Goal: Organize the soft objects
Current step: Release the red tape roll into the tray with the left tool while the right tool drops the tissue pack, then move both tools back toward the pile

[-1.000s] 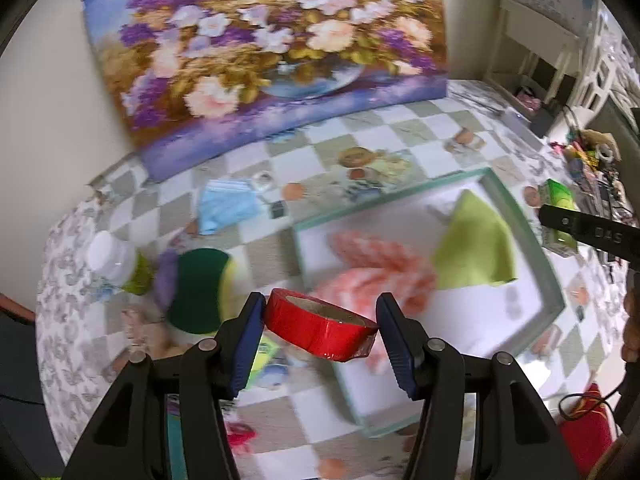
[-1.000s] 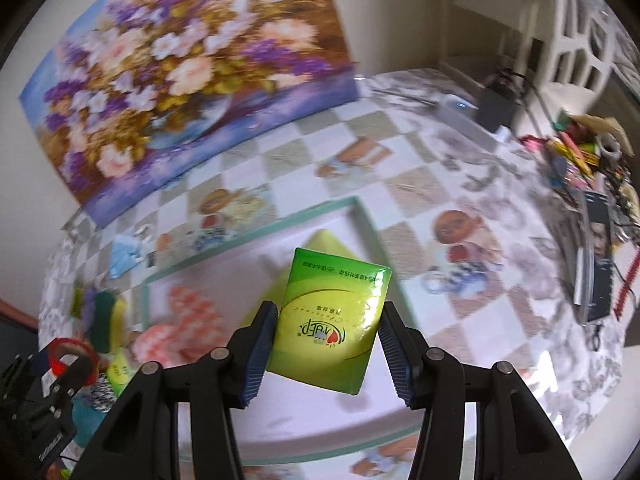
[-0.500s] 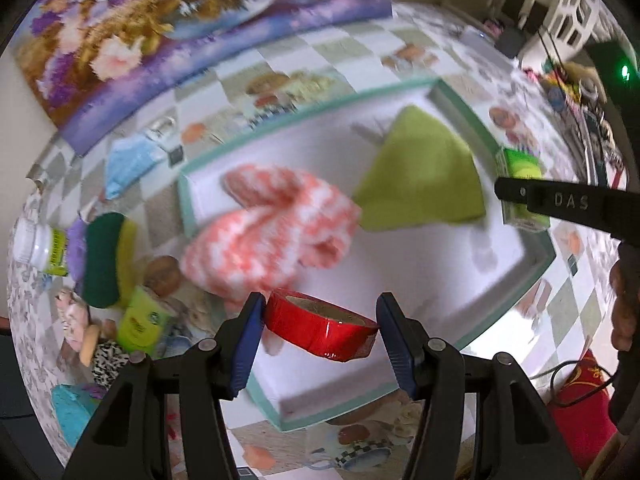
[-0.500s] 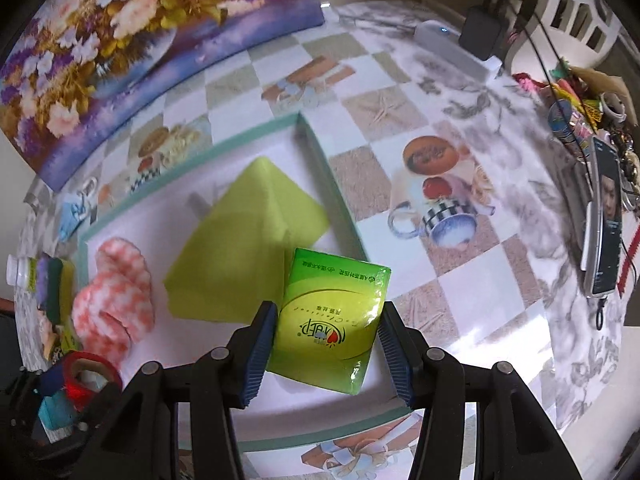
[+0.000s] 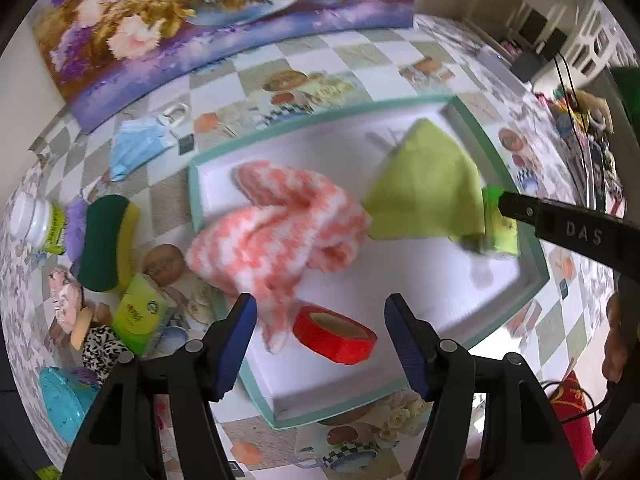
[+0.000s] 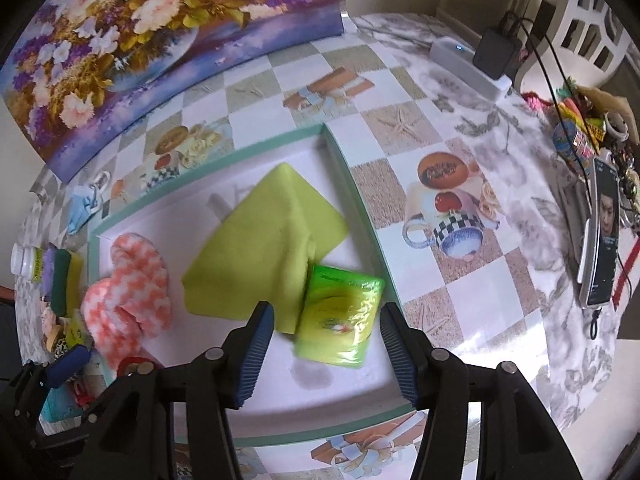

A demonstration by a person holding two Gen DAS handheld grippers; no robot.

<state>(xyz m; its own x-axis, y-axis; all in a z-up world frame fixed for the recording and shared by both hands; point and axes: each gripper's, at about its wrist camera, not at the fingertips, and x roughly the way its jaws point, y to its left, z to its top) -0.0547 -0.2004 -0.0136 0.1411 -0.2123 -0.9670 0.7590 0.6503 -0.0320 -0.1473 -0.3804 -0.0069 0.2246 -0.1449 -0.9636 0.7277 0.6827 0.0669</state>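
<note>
A white tray with a teal rim (image 5: 532,248) (image 6: 352,184) holds a pink-and-white fuzzy cloth (image 5: 276,236) (image 6: 128,284), a folded green cloth (image 5: 428,188) (image 6: 264,248), a red tape roll (image 5: 334,334) and a green tissue pack (image 6: 340,320) (image 5: 500,228). My left gripper (image 5: 318,344) is open just above the tape roll, which lies free in the tray. My right gripper (image 6: 326,352) is open above the blurred tissue pack, which is out of the jaws at the tray's right side.
Left of the tray lie a green-yellow sponge (image 5: 106,244), a white bottle (image 5: 34,220), a blue face mask (image 5: 136,148) and a green packet (image 5: 138,316). A flower painting (image 6: 140,40) stands at the back. A phone (image 6: 604,236) and cables lie at the right.
Both grippers moved down over the tray and opened. The red tape roll dropped out of the left one, the green tissue pack out of the right one, both into the tray.
</note>
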